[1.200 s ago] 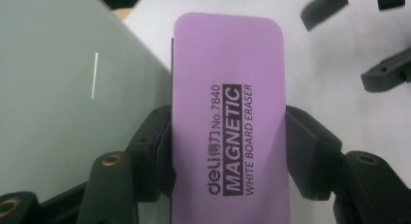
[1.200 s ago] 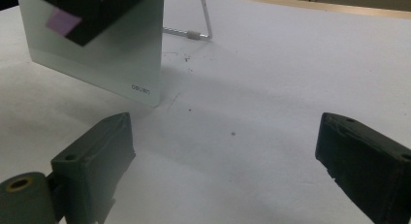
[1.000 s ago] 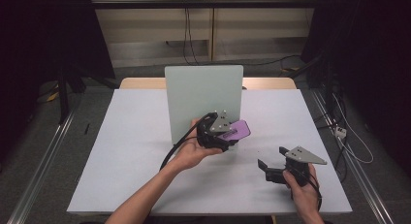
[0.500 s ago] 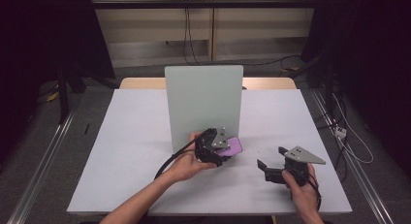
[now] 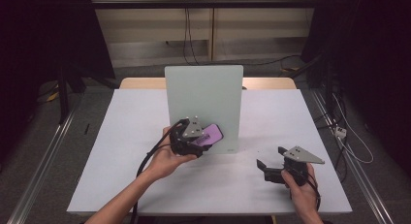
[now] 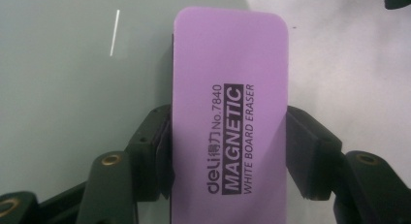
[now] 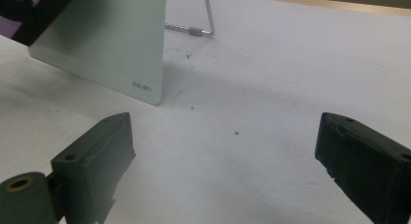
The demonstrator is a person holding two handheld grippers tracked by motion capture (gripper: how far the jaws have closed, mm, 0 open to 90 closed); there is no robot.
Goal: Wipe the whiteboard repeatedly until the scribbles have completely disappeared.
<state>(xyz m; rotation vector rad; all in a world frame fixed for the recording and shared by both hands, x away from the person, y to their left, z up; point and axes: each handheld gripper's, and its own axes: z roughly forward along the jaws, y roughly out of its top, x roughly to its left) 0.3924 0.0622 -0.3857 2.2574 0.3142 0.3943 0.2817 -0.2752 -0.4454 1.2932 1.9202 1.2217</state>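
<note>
The left gripper [image 5: 194, 139] sits in the person's left hand [image 5: 167, 158] at the lower left part of an upright pale green whiteboard [image 5: 206, 95]. Its jaws are clamped on a purple eraser [image 5: 209, 136], one jaw pressing each long side. In the left gripper view the eraser [image 6: 228, 122] runs straight out ahead between the jaws, its printed face reading "deli No.7840 MAGNETIC WHITE BOARD ERASER". The whiteboard's glossy surface [image 6: 72, 88] lies to the left of and behind the eraser there, and the white table [image 6: 349, 64] lies to the right. Whether the eraser's underside touches the board I cannot tell for certain, though it lies right against it in the high view. A black cable [image 5: 145, 161] trails from this gripper back along the forearm.

The whiteboard stands tilted on the table [image 5: 121, 136], just ahead of the left gripper and well ahead and to the left of the right one. From the right gripper view its lower corner [image 7: 140, 83] bears a small "deli" mark, and a thin metal prop [image 7: 206, 15] shows behind it.

The right gripper [image 5: 271, 168], held in the right hand [image 5: 303, 190], rests low over the table near the front edge, well apart from the left gripper. Its jaws stand wide apart with bare table [image 7: 232, 151] between them.
</note>
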